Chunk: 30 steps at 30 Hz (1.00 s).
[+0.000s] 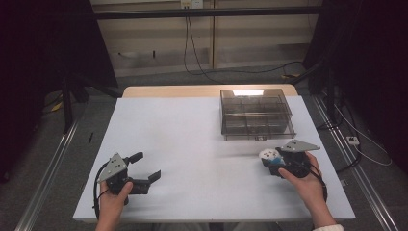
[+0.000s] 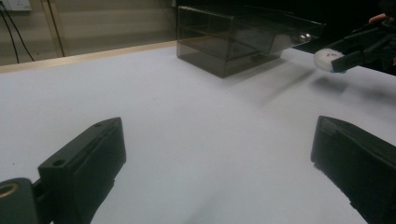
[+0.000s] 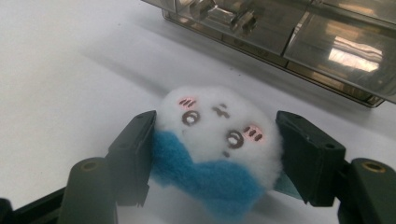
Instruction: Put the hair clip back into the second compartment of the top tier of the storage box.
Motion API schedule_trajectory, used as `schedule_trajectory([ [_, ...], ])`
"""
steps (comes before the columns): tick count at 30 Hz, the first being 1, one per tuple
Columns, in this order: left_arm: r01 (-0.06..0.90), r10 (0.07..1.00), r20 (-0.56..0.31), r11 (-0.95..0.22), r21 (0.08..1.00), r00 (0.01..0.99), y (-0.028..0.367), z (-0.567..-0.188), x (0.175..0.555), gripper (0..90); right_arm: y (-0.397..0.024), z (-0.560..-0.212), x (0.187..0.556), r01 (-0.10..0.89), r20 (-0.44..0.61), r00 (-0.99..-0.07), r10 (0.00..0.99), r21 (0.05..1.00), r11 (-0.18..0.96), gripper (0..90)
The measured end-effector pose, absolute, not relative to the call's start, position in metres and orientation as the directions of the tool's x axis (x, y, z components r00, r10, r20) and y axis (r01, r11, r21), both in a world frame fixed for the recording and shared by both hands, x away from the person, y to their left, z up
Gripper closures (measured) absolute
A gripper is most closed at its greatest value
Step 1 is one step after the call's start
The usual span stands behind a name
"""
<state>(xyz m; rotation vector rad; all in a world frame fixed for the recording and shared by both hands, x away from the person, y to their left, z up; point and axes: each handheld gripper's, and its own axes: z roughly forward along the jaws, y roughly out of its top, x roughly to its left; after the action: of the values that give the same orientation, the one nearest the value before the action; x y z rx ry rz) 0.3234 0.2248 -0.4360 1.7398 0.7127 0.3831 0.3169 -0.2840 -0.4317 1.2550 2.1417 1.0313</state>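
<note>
No words, brand names or numbers legible anywhere. Only marks: a drawn face on the white-and-blue plush toy [image 3: 217, 144], with two small dark ring eyes, a tiny dark mark between them and pink dashes on each cheek. Faint reddish marks on the same toy in the left gripper view, too small to read.

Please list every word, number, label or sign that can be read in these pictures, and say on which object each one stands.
No readable text in these pictures.
Plush toy, clamped in the right gripper: a stitched face with pink cheeks, no letters.
The same toy in the left gripper view: a small reddish mark, too blurred to read.
Clear plastic organiser box: no label visible.
</note>
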Motion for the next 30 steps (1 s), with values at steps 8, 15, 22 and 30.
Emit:
schedule_trajectory([
  [8,0.263,0.637,-0.102,-0.164,0.951,0.764,0.224,-0.436,0.324,3.3,-0.284,-0.425,0.317,0.533,-0.003,-0.495,0.869,0.789,0.305,31.4],
  [15,0.264,0.637,-0.101,-0.166,0.95,0.764,0.224,-0.436,0.324,3.4,-0.283,-0.42,0.316,0.529,-0.002,-0.506,0.863,0.79,0.311,31.4],
  [22,0.262,0.637,-0.098,-0.169,0.95,0.765,0.224,-0.436,0.324,3.4,-0.282,-0.416,0.316,0.52,-0.001,-0.512,0.859,0.796,0.311,31.4],
  [30,0.266,0.638,-0.103,-0.165,0.95,0.763,0.224,-0.436,0.324,3.4,-0.28,-0.413,0.316,0.52,-0.011,-0.516,0.857,0.791,0.323,31.4],
])
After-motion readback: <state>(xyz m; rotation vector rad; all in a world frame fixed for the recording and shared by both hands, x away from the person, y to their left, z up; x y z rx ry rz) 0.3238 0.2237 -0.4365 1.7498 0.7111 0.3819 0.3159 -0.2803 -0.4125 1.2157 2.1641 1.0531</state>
